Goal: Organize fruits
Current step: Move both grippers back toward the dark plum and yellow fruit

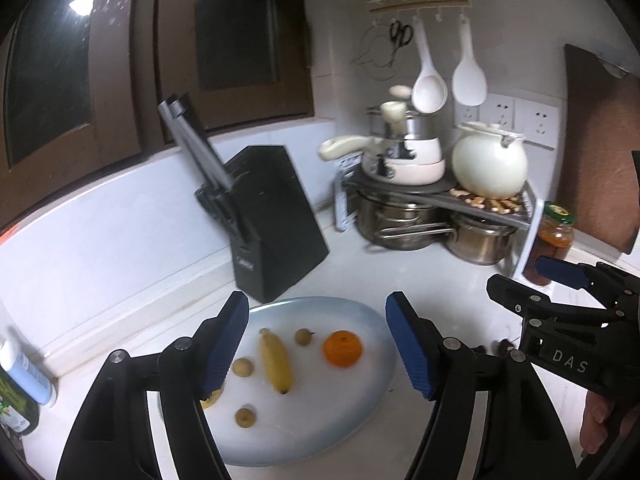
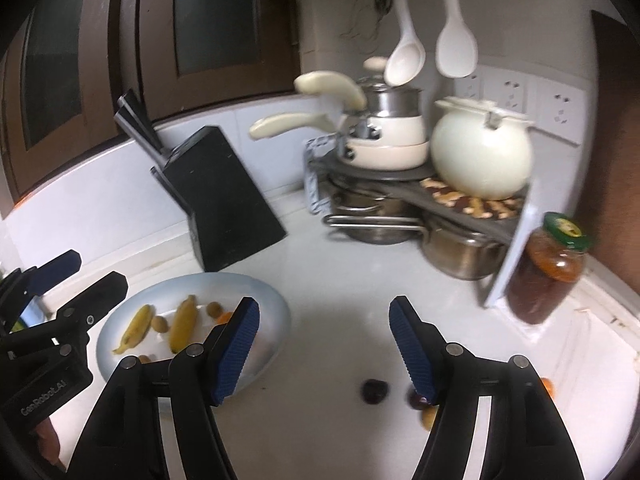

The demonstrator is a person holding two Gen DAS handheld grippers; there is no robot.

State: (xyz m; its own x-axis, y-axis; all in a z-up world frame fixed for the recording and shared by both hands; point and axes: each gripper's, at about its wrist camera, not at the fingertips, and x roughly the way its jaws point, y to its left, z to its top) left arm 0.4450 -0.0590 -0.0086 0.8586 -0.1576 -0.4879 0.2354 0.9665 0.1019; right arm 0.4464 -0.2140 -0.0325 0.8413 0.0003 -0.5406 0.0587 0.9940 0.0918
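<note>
A pale blue oval plate (image 1: 352, 412) lies on the white counter. On it are a banana (image 1: 276, 360), an orange (image 1: 343, 348) and three small brown round fruits (image 1: 243, 367). My left gripper (image 1: 316, 344) is open and empty, hovering over the plate. The right wrist view shows the plate (image 2: 268, 320) with two bananas (image 2: 184, 324). My right gripper (image 2: 324, 352) is open and empty above the counter. Two dark round fruits (image 2: 375, 390) lie loose below it, one half hidden by the right finger. An orange fruit (image 2: 548, 386) peeks out at the right.
A black knife block (image 1: 276, 224) stands behind the plate. A corner rack (image 1: 480, 200) holds steel pots, cream pans and a white kettle (image 1: 490, 164). A jar (image 2: 552, 268) with a green lid stands right of the rack. Bottles (image 1: 24, 380) stand at far left.
</note>
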